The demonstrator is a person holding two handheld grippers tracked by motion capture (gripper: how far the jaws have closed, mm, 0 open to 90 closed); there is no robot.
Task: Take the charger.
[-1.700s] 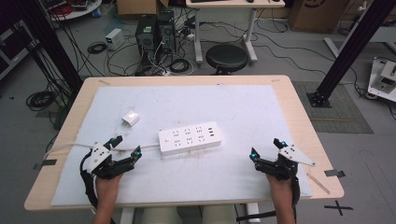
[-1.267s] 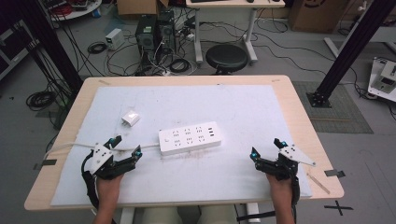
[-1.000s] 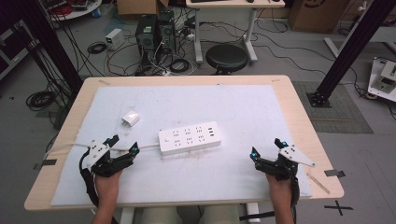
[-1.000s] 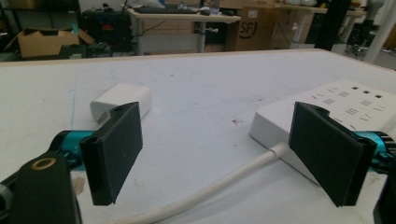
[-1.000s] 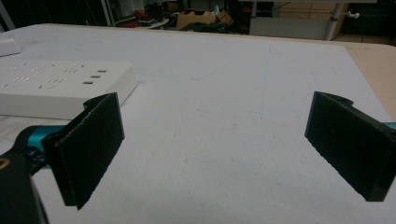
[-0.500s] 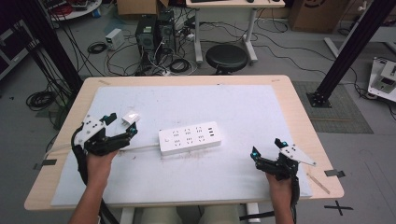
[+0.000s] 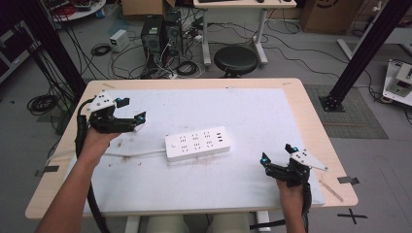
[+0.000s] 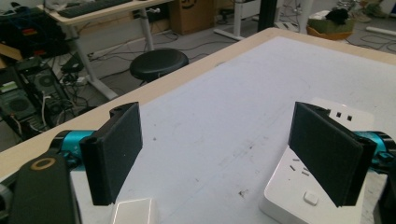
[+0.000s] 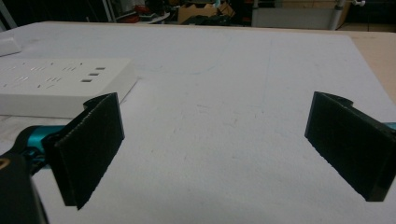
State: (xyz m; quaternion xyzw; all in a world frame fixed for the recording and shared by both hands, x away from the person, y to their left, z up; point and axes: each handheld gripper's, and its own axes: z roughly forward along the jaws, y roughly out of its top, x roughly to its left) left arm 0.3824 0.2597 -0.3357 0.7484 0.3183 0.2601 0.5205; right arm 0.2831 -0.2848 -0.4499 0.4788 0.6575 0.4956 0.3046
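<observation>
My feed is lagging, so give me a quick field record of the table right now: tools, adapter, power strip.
left tool: open, raised over the white adapter
adapter: small white block just below the left tool's jaws, not gripped
right tool: open, low at the table's near right, holding nothing
power strip: white, flat at mid-table, cable running off to the left
surface: white mat on wooden table

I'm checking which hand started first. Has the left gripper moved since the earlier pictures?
Yes. The left gripper has gone forward, away from the near table edge, to the left of the power strip, above the small white adapter.
</observation>
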